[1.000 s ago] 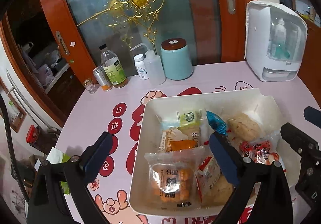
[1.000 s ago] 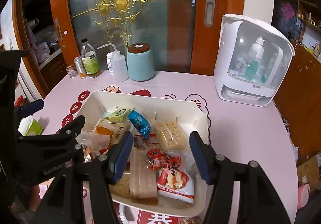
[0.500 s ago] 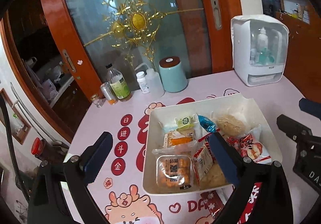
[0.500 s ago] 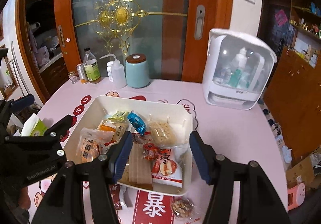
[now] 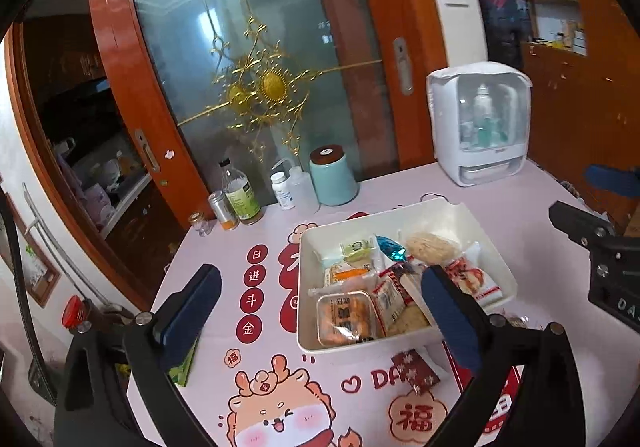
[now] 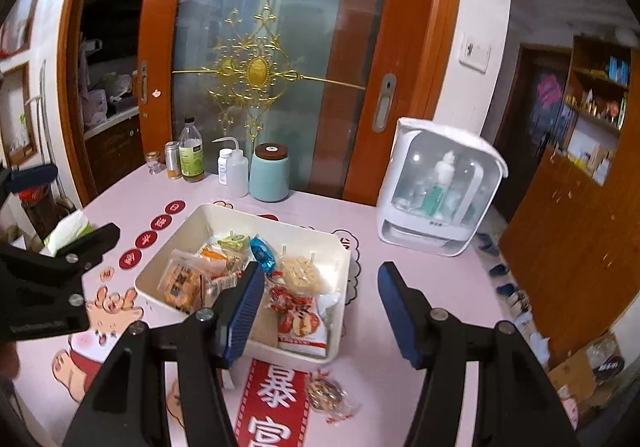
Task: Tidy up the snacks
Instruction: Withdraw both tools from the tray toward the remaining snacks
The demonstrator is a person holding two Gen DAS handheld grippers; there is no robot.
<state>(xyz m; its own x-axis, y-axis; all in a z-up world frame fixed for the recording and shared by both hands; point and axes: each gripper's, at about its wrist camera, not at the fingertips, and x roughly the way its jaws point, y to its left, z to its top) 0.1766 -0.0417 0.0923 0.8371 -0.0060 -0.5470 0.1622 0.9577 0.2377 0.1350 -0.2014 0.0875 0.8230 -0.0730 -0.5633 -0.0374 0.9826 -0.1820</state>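
The white tray (image 5: 404, 341) sits mid-table on the pink printed tablecloth (image 5: 280, 387), packed with snacks: an orange cracker pack (image 5: 346, 317) at its near left corner, a blue candy (image 5: 390, 249) and a round rice cake (image 5: 432, 245) toward the back, and a red-and-white packet (image 6: 302, 327) at its near right. The left gripper (image 5: 320, 321) has just been opening; its jaws stand wide and released, nothing between the pads. The right gripper (image 6: 320, 311) has also just eased open, empty, with a moderate gap.

Two snacks lie outside the tray at its 6 o'clock edge: a dark red packet (image 5: 416, 369) and a clear-wrapped nut bar (image 6: 326, 393). At 12 o'clock stand a teal canister (image 5: 332, 177), bottles (image 5: 240, 193) and a can (image 5: 222, 209); at 2 o'clock, a white cabinet (image 5: 480, 123). A green tissue pack (image 6: 66, 229) lies at 9 o'clock.
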